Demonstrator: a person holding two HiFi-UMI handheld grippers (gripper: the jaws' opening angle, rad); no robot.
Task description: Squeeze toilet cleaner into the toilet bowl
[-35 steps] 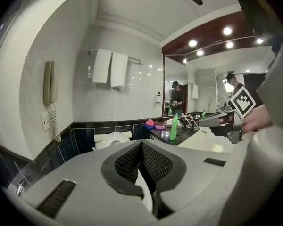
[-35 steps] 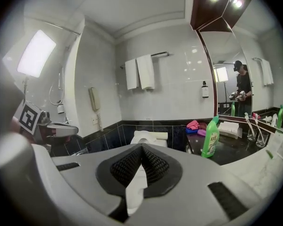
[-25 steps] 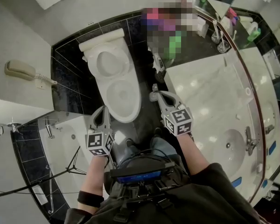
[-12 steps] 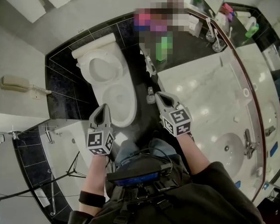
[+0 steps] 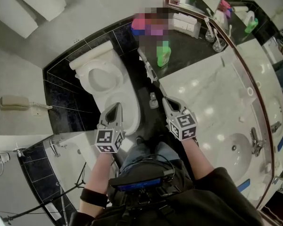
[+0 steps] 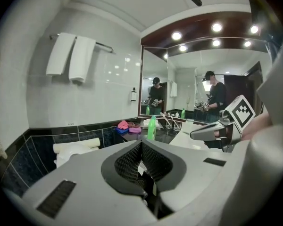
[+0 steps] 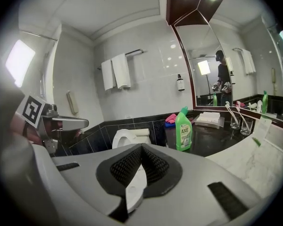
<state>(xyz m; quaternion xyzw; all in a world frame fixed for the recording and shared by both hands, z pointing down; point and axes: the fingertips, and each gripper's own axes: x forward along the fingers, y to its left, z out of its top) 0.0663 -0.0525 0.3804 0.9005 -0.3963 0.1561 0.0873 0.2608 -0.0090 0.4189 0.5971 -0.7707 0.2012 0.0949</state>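
Closest in, both grippers are held out ahead of the person, each with its jaws pressed together and nothing between them. The left gripper hangs over the near rim of the white toilet. The right gripper is over the dark floor between the toilet and the pale marble vanity. Each carries a cube of black-and-white square markers, which hold no readable words.

Past the grippers the toilet's lid looks raised, with a white roll lying on the tank behind it.

Further on, to the right of the tank, the green toilet cleaner bottle stands upright on the black counter, well apart from both grippers and untouched. Its label reads "AXE" in white; the smaller print below is too fine to read.

Behind the bottle lie pink and blue cloths, a tray of folded white towels and glasses holding toothbrushes. A small card with a green leaf stands at the vanity's edge, its text illegible.

Farthest off, two white towels hang on a wall rail and a dark dispenser bottle is fixed beside the mirror.
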